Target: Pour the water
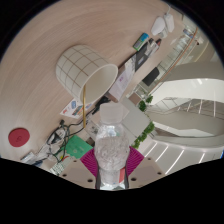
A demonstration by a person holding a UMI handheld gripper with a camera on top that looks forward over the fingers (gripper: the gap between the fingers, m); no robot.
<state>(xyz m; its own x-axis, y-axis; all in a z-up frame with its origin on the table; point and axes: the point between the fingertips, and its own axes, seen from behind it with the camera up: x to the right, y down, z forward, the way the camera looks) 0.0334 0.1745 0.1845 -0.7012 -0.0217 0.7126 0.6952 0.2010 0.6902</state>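
While the view is tilted hard, as though the gripper [111, 172] were rolled over for a pour, things read from the left like this. A red disc [18, 136] sits lowest on the pale desk [40, 60]. Next come a tangle of cables [62, 130] and a green item [76, 148], too small to name. Above them stands a white mug [82, 72] with a grid pattern, its open mouth turned toward the camera; it looks like the likely target, which would explain why the bottle is carried toward it. I cannot tell whether it holds any water.

At the middle, the clear bottle [110, 140] sits between the fingers, its cap end pointing away from the camera. Both pink pads [90, 165] press its sides, so the fingers are narrowed onto it in a firm hold, probably low on the body so the neck stays free to tip.

Further right, assorted clutter [148, 55] lines the desk edge, and beyond that curved white furniture [180, 110] fills the background. No stream of water shows yet.
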